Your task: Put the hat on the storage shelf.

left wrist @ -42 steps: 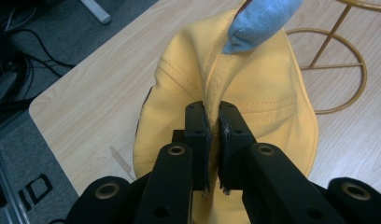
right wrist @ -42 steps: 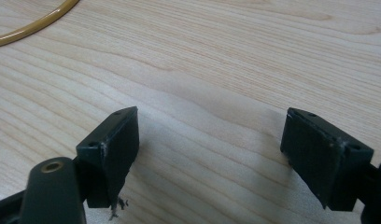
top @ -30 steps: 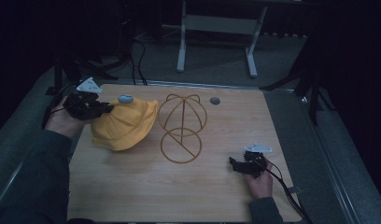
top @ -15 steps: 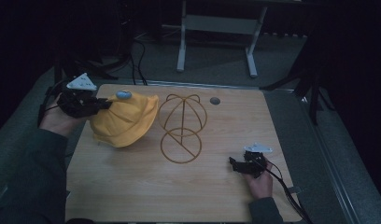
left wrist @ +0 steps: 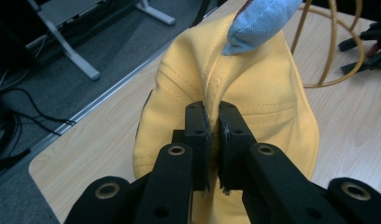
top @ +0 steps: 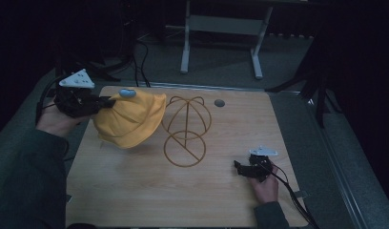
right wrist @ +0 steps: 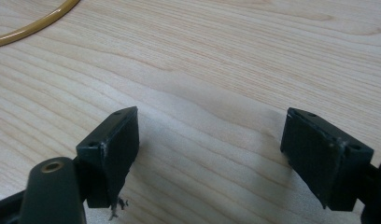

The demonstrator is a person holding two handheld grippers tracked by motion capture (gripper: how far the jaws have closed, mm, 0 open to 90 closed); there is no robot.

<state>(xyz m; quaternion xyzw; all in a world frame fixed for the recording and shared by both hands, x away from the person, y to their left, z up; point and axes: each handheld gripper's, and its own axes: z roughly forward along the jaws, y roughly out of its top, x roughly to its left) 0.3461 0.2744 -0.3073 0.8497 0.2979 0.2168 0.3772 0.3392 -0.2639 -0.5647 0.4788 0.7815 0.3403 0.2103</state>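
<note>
A yellow cap [top: 130, 118] with a light blue patch [top: 126, 93] on top hangs off the table at the left, lifted clear of the wood. My left gripper [top: 107, 101] is shut on the cap's fabric [left wrist: 254, 84], and its jaws pinch a seam. Just right of the cap stands a gold wire hat stand [top: 185, 130], upright on its round base. My right gripper [top: 240, 168] rests low over the table near the front right, open, with bare wood [right wrist: 202, 126] between its jaws. A curve of the stand's wire [right wrist: 34, 28] lies ahead of it.
A small dark round disc [top: 219, 102] lies near the table's far edge. The wooden table [top: 135, 195] has a metal rim. Beyond it are grey floor, cables [top: 140, 62] and the legs of another table [top: 221, 43]. A cable [top: 292, 195] trails from my right gripper.
My left gripper has lifted the cap up and a little back toward the far left. The cap now hangs off the table. The right gripper has stayed put.
</note>
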